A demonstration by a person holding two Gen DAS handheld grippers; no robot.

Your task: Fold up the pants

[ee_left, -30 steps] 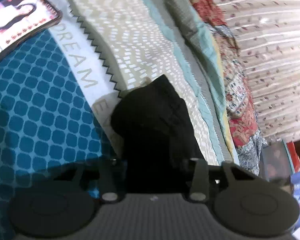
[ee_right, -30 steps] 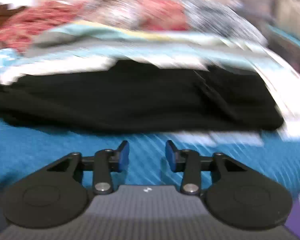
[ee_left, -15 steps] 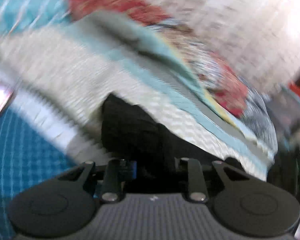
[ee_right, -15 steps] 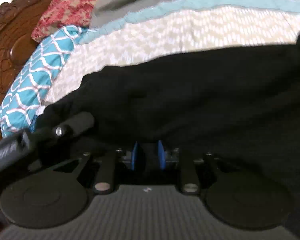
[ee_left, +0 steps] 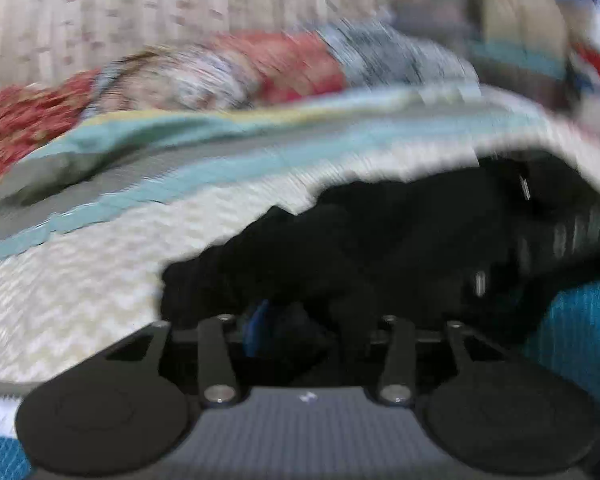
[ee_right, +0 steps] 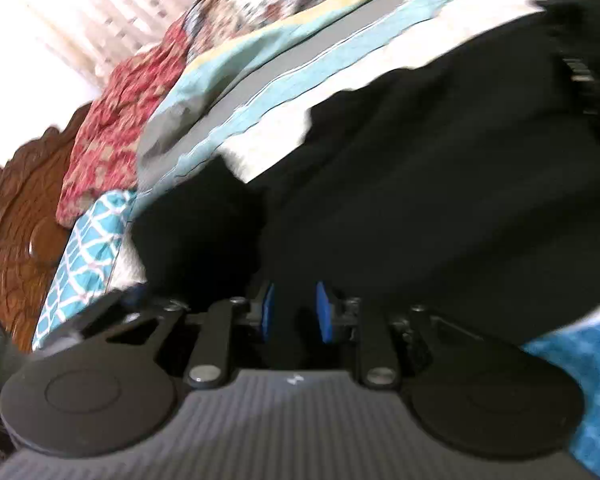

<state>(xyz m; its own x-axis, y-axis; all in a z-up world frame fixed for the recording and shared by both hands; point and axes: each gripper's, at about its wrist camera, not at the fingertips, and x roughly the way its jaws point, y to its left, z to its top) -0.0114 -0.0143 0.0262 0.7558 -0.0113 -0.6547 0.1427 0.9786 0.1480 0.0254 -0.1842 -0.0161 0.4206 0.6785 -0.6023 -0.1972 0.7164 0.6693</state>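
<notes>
Black pants (ee_right: pixel 440 184) lie pinched in the right claw (ee_right: pixel 296 312); left claw (ee_left: pixel 304 332) opening over them.

My left gripper (ee_left: pixel 300 330) has a ribbed grey body, two round black discs and black link arms with silver screws. My right gripper (ee_right: pixel 294 312) looks the same, with blue pads (ee_right: pixel 323 312); through the blur, its left-hand twin seems to match.

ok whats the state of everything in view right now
pants: black, bunched on the bed, not yet a neat fold
left gripper: opening, black cloth between its jaws
right gripper: jaws narrowly apart over the pants, grip not clear
quilt: spread flat under the pants
headboard: upright at the bed's end
</notes>
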